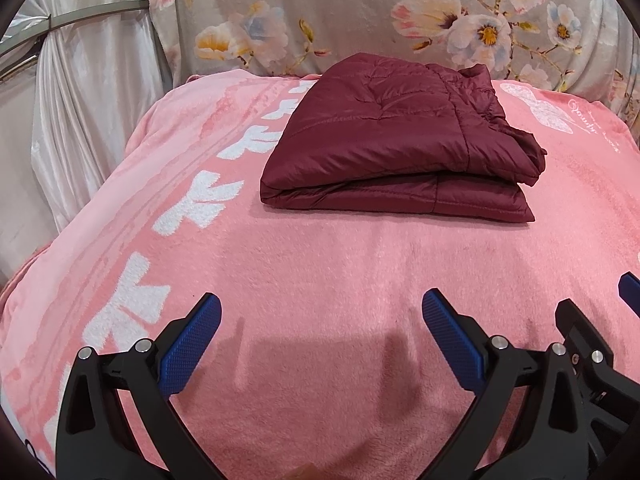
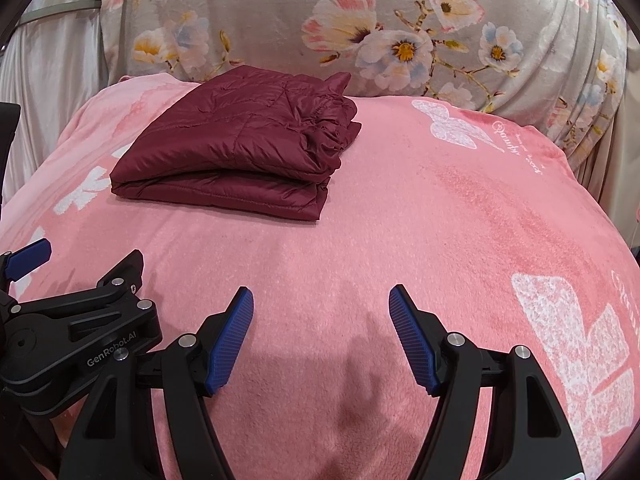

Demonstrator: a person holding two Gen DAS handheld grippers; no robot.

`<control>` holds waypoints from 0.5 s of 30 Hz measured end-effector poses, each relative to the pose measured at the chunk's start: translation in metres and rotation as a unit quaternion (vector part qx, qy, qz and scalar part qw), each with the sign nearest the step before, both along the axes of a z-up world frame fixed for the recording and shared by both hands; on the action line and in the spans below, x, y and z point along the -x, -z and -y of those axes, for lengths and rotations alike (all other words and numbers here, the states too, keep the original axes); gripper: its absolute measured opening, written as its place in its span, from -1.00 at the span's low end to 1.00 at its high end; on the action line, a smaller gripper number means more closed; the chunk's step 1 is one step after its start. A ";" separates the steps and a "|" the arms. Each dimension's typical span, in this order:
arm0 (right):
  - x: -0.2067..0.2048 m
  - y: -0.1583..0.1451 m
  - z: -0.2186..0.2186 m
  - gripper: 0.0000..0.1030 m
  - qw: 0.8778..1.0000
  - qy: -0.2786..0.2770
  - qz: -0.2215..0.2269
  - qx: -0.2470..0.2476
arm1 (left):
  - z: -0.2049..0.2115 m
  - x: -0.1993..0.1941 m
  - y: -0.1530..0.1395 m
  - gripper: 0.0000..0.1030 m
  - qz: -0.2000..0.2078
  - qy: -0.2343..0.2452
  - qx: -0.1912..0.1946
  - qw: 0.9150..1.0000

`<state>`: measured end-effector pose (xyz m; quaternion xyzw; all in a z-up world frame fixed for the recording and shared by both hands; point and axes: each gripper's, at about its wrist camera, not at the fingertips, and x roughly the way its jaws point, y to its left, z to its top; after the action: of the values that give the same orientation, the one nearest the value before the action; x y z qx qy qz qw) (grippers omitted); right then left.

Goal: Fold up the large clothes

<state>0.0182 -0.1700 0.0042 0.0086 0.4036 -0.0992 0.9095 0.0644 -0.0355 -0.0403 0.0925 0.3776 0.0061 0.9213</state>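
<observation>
A dark red quilted jacket lies folded into a thick rectangle on the pink blanket, toward the far side; in the right wrist view the jacket sits at the upper left. My left gripper hovers over bare blanket well short of the jacket, jaws wide apart with nothing between them. My right gripper is likewise open and empty, close beside the left one. Part of the right gripper shows at the lower right of the left wrist view, and the left gripper shows at the lower left of the right wrist view.
A grey cloth with flowers rises behind the blanket. White satin drapery hangs at the left. The blanket carries white butterfly prints and falls away at its left and right edges.
</observation>
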 end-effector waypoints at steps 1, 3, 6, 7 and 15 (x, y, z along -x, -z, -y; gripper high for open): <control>0.000 0.000 0.000 0.33 1.000 0.000 0.000 0.000 | 0.000 0.000 0.000 0.91 0.000 0.000 0.000 1.000; 0.000 0.000 0.000 0.33 1.000 0.000 0.000 0.000 | 0.000 0.000 -0.001 0.91 0.001 0.000 0.000 1.000; 0.000 0.000 0.001 0.33 1.000 -0.001 0.000 0.000 | 0.000 0.000 -0.001 0.91 0.001 0.000 0.000 1.000; 0.000 0.000 0.001 0.33 1.000 -0.001 0.000 0.000 | 0.000 0.000 -0.001 0.91 0.001 0.000 -0.001 1.000; 0.000 0.000 0.001 0.33 1.000 -0.001 0.000 0.000 | 0.000 0.000 -0.001 0.91 0.001 0.000 -0.001 1.000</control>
<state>0.0182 -0.1714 0.0044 0.0080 0.4034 -0.0981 0.9097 0.0643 -0.0352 -0.0391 0.0933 0.3767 0.0065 0.9216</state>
